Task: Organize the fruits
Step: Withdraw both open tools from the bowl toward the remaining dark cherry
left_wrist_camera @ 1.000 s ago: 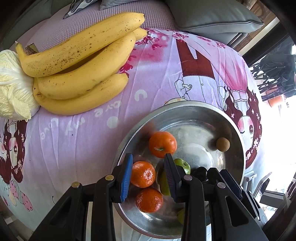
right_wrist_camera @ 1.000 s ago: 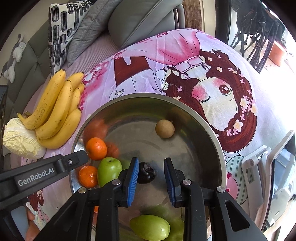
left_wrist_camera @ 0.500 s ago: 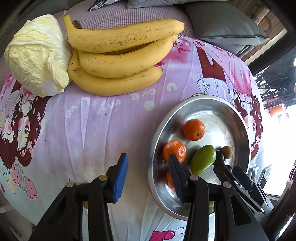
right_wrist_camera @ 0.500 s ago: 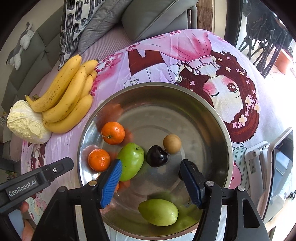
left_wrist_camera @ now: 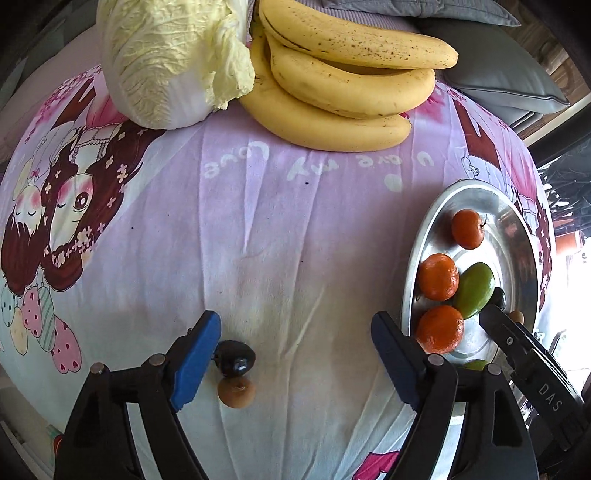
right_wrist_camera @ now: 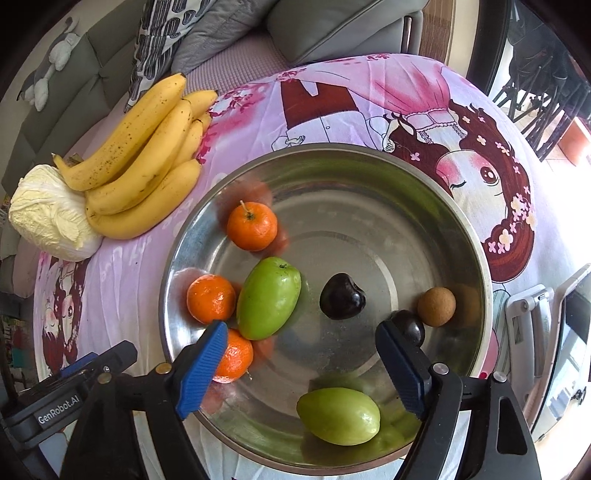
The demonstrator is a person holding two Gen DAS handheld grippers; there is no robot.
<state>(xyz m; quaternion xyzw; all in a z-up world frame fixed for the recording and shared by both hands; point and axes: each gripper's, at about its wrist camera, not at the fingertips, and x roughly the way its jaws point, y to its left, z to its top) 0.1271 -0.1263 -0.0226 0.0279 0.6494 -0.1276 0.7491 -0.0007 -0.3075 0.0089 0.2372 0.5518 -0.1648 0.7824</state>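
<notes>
A steel bowl (right_wrist_camera: pixel 476 258) holds three tangerines (right_wrist_camera: pixel 252 226), two green fruits (right_wrist_camera: pixel 267 298), two dark plums (right_wrist_camera: pixel 342 296) and a brown longan (right_wrist_camera: pixel 436 306). My right gripper (right_wrist_camera: pixel 301 363) is wide open and empty above the bowl's near side. My left gripper (left_wrist_camera: pixel 295 354) is wide open and empty over the cloth left of the bowl (left_wrist_camera: pixel 417 258). A dark plum (left_wrist_camera: pixel 234 359) and a brown longan (left_wrist_camera: pixel 236 392) lie on the cloth next to its left finger (left_wrist_camera: pixel 194 358). A banana bunch (left_wrist_camera: pixel 343 81) lies at the far side; it also shows in the right wrist view (right_wrist_camera: pixel 144 158).
A napa cabbage (left_wrist_camera: pixel 166 62) lies beside the bananas, also seen in the right wrist view (right_wrist_camera: pixel 51 214). The table wears a pink cartoon cloth (left_wrist_camera: pixel 258 221). Grey sofa cushions (right_wrist_camera: pixel 332 26) stand behind it. A white stand (right_wrist_camera: pixel 532 325) sits right of the bowl.
Both grippers have opened wide. My left gripper has swung left away from the bowl to over the cloth. My right gripper has pulled back, leaving a dark plum lying in the bowl.
</notes>
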